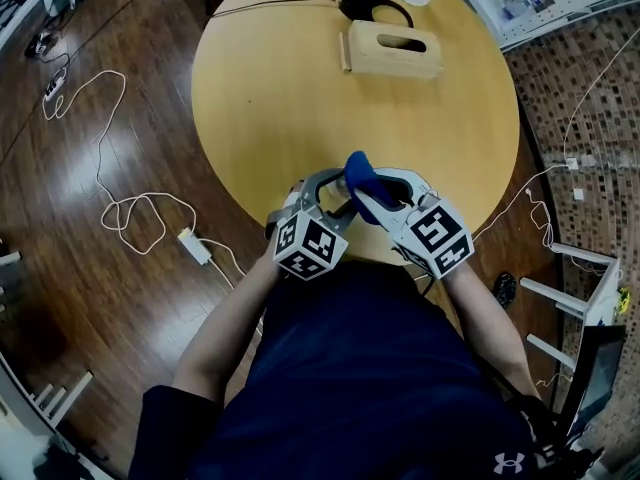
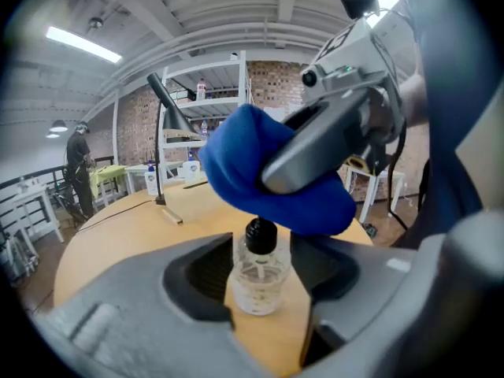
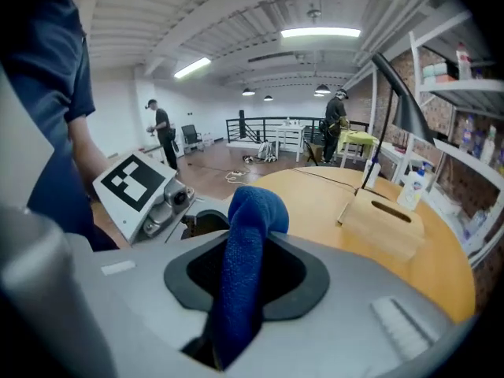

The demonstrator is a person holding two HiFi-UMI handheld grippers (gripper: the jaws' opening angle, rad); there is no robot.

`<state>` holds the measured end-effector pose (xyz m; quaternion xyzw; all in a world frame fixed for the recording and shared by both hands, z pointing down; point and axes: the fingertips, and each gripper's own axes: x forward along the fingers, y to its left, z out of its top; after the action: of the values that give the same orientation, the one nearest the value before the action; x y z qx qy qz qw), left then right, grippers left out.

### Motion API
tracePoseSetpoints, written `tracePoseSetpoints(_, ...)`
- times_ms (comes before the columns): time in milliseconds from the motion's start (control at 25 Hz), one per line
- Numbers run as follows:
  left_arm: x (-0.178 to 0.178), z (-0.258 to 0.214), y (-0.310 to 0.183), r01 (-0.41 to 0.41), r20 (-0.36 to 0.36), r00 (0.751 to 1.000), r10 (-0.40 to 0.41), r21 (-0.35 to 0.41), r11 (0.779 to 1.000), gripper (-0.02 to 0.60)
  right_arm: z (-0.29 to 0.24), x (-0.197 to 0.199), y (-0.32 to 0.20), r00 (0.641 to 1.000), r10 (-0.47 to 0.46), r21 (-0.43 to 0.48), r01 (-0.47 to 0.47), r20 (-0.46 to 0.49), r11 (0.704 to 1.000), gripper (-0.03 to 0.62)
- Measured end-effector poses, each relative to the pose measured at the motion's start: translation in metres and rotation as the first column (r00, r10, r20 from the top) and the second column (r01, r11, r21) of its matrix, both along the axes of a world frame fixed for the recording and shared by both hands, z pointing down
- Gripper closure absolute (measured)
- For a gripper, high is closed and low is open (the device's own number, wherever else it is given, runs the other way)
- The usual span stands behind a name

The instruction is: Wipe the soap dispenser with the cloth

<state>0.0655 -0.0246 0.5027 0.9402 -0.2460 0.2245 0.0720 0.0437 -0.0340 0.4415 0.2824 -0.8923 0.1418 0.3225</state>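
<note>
Right tool (image 1: 385,193) is pinching cloth (image 1: 360,173) over soap dispenser (image 2: 258,270); left tool (image 1: 327,196) is bracketing it loosely. Judgement: steady it before rubbing.

Head camera looks steeply down on the table (image 1: 300,98); both handheld cameras (low, close) skim it.

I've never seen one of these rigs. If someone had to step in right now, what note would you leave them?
Left gripper: jaws sit close on either side of the soap dispenser, which stands upright on the table; whether they press it is unclear.
Right gripper: jaws shut on the blue cloth.
Done: cloth is at the dispenser's black cap.
Left: probably wiping the clear body; how much is already wiped can't be told.
</note>
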Motion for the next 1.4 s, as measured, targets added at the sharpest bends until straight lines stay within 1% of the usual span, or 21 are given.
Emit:
tracePoseSetpoints(120, 0.002, 0.000, -0.001, -0.002, 0.004, 1.000, 0.002, -0.015, 1.000, 0.354, 0.001, 0.019, -0.014, 0.993, 0.100, -0.042, -0.097, 0.062, 0.994, 0.503)
tracePoseSetpoints(160, 0.000, -0.001, -0.001, -0.001, 0.003, 1.000, 0.001, -0.018, 1.000, 0.355, 0.002, 0.027, -0.019, 0.987, 0.142, -0.052, -0.138, 0.069, 0.989, 0.502)
tracePoseSetpoints(240, -0.007, -0.003, 0.000, 0.012, -0.016, 1.000, -0.012, -0.038, 0.999, 0.384, 0.010, 0.051, -0.030, 0.972, 0.231, -0.067, -0.228, 0.049, 0.971, 0.503)
tracePoseSetpoints(320, -0.019, -0.009, -0.001, 0.051, -0.083, 0.995, -0.059, -0.098, 0.994, 0.387, 0.021, 0.074, -0.034, 0.955, 0.297, -0.084, -0.295, 0.020, 0.952, 0.502)
tracePoseSetpoints(360, -0.026, -0.012, -0.004, 0.081, -0.127, 0.987, -0.100, -0.144, 0.986, 0.387, 0.026, 0.080, -0.032, 0.948, 0.317, -0.101, -0.313, 0.021, 0.944, 0.502)
tracePoseSetpoints(440, -0.041, -0.012, -0.013, 0.146, -0.191, 0.963, -0.192, -0.231, 0.962, 0.389, 0.032, 0.079, -0.020, 0.947, 0.318, -0.139, -0.310, 0.043, 0.941, 0.502)
tracePoseSetpoints(480, -0.045, -0.010, -0.019, 0.169, -0.199, 0.955, -0.222, -0.252, 0.953, 0.395, 0.035, 0.071, -0.010, 0.952, 0.301, -0.157, -0.289, 0.059, 0.944, 0.502)
tracePoseSetpoints(520, -0.047, -0.007, -0.023, 0.181, -0.193, 0.953, -0.234, -0.257, 0.949, 0.398, 0.038, 0.059, 0.000, 0.958, 0.278, -0.174, -0.262, 0.075, 0.949, 0.502)
tracePoseSetpoints(600, -0.043, 0.000, -0.027, 0.177, -0.167, 0.961, -0.222, -0.248, 0.952, 0.403, 0.046, 0.038, 0.016, 0.965, 0.246, -0.197, -0.224, 0.093, 0.954, 0.502)
tracePoseSetpoints(640, -0.039, 0.002, -0.028, 0.170, -0.158, 0.964, -0.212, -0.246, 0.954, 0.403, 0.049, 0.033, 0.019, 0.964, 0.249, -0.202, -0.227, 0.096, 0.953, 0.502)
tracePoseSetpoints(720, -0.036, 0.002, -0.027, 0.167, -0.158, 0.965, -0.210, -0.246, 0.955, 0.421, 0.054, 0.034, 0.017, 0.954, 0.284, -0.219, -0.258, 0.099, 0.941, 0.500)
tracePoseSetpoints(840, -0.036, 0.003, -0.025, 0.182, -0.172, 0.958, -0.230, -0.255, 0.950, 0.437, 0.059, 0.044, 0.005, 0.940, 0.327, -0.236, -0.298, 0.097, 0.925, 0.500)
tracePoseSetpoints(1000, -0.034, 0.002, -0.025, 0.181, -0.173, 0.958, -0.228, -0.254, 0.950, 0.445, 0.059, 0.049, -0.019, 0.938, 0.333, -0.222, -0.306, 0.097, 0.926, 0.500)
tracePoseSetpoints(1120, -0.032, 0.001, -0.023, 0.171, -0.174, 0.959, -0.226, -0.282, 0.944, 0.445, 0.058, 0.044, -0.034, 0.943, 0.319, -0.221, -0.292, 0.098, 0.930, 0.500)
tracePoseSetpoints(1160, -0.032, 0.000, -0.023, 0.171, -0.177, 0.957, -0.230, -0.298, 0.939, 0.445, 0.058, 0.043, -0.036, 0.945, 0.313, -0.226, -0.285, 0.099, 0.931, 0.500)
tracePoseSetpoints(1240, -0.031, -0.001, -0.025, 0.183, -0.186, 0.948, -0.256, -0.339, 0.923, 0.438, 0.058, 0.041, -0.035, 0.947, 0.305, -0.238, -0.275, 0.100, 0.931, 0.503)
tracePoseSetpoints(1320, -0.032, 0.000, -0.032, 0.224, -0.191, 0.932, -0.308, -0.363, 0.904, 0.426, 0.059, 0.041, -0.026, 0.947, 0.304, -0.257, -0.269, 0.108, 0.928, 0.507)
tracePoseSetpoints(1400, -0.033, 0.002, -0.040, 0.266, -0.189, 0.917, -0.351, -0.365, 0.892, 0.434, 0.061, 0.039, -0.014, 0.945, 0.305, -0.274, -0.265, 0.114, 0.924, 0.507)
